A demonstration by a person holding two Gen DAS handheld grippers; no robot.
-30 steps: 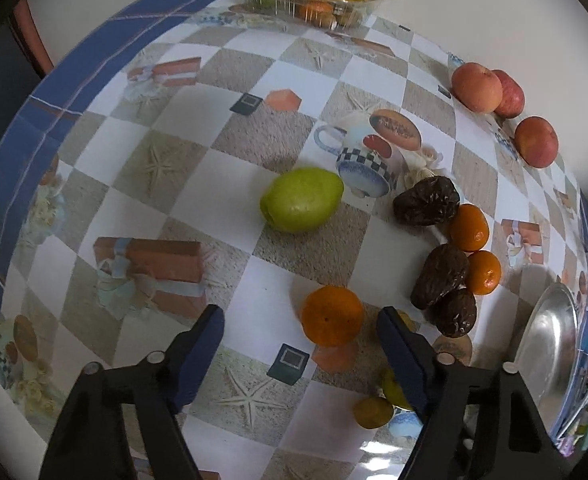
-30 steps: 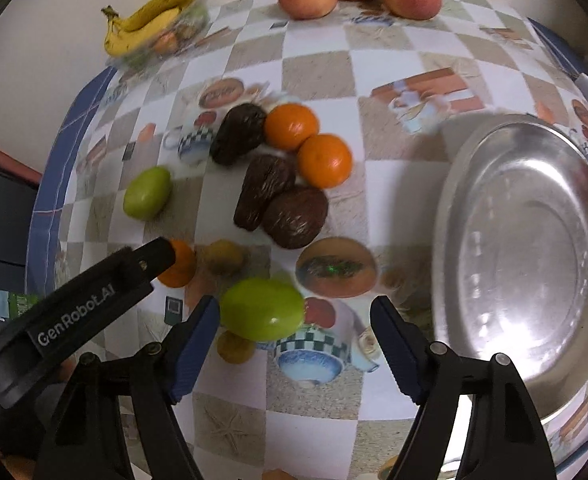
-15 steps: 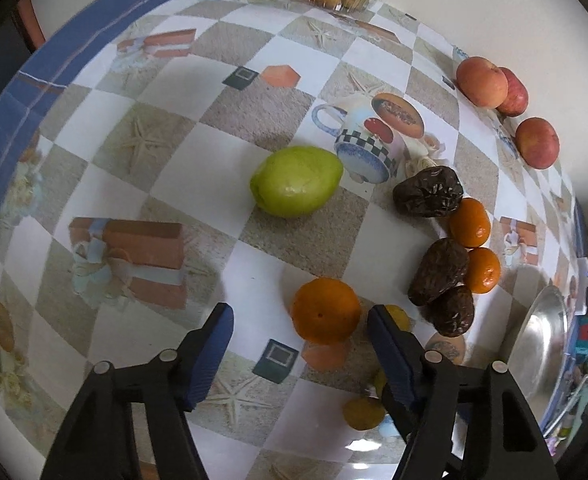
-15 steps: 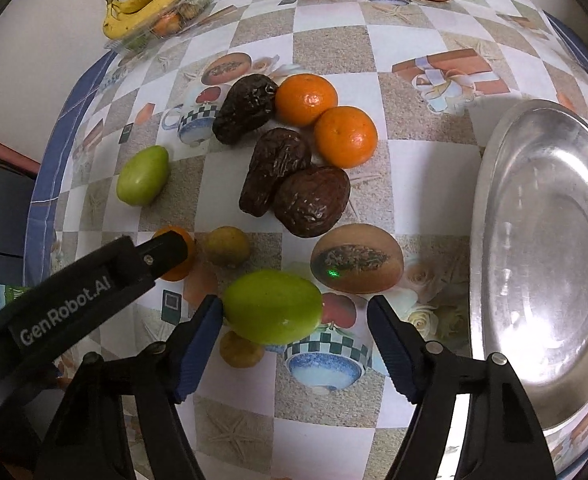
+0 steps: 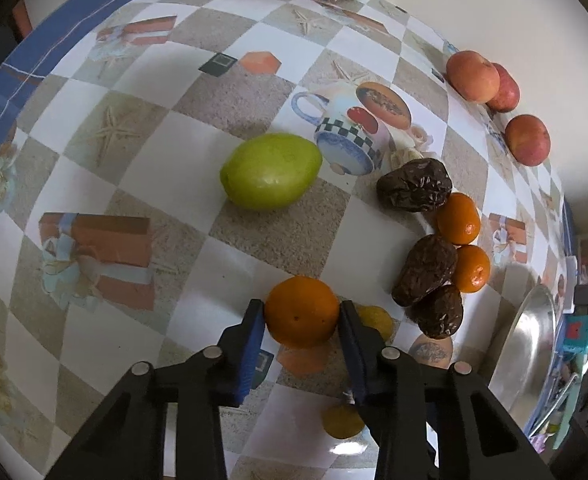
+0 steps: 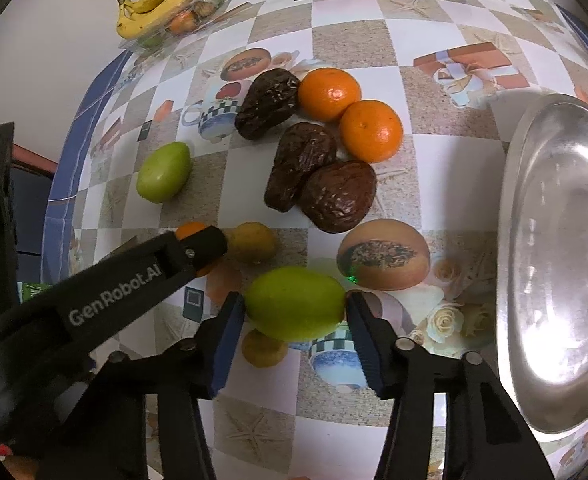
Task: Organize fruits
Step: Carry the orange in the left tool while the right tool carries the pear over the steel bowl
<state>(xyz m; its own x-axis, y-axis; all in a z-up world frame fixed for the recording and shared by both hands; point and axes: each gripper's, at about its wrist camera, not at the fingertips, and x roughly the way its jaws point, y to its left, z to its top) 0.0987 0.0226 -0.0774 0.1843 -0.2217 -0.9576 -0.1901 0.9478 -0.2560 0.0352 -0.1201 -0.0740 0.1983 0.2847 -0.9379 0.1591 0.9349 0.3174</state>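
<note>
Fruits, loose lot, spread over a checked tablecloth (image 6: 374,44) printed with cups, gift boxes and starfish.

Steel bowl (image 6: 566,264): largest item, at the table's right edge. Seen whole only from the right wrist; the left wrist view catches just a sliver of its rim.

Left gripper (image 5: 301,314): blue pads pressed against both sides of an orange (image 5: 301,311), closed on it near the table's front. From the right wrist view its black arm crosses the frame and covers most of that orange.

Right gripper (image 6: 296,305): jaws clamped on a green fruit (image 6: 295,304) just left of the bowl. This fruit does not appear in the left wrist view.

Second green fruit (image 5: 271,171): lies free on the cloth, well apart from both grippers.

Bananas (image 6: 159,0): rest on a clear tray (image 6: 198,8) at the far edge; cut off at the top in the left wrist view. The tray's contents are hard to make out.

Three apples (image 5: 472,77): far edge, by the wall.

Three dark wrinkled fruits (image 6: 302,164) and two oranges (image 6: 370,130): clustered mid-table, touching.

Two small yellow fruits (image 6: 252,242): one beside the left gripper's tip, one partly hidden under the clamped green fruit.
</note>
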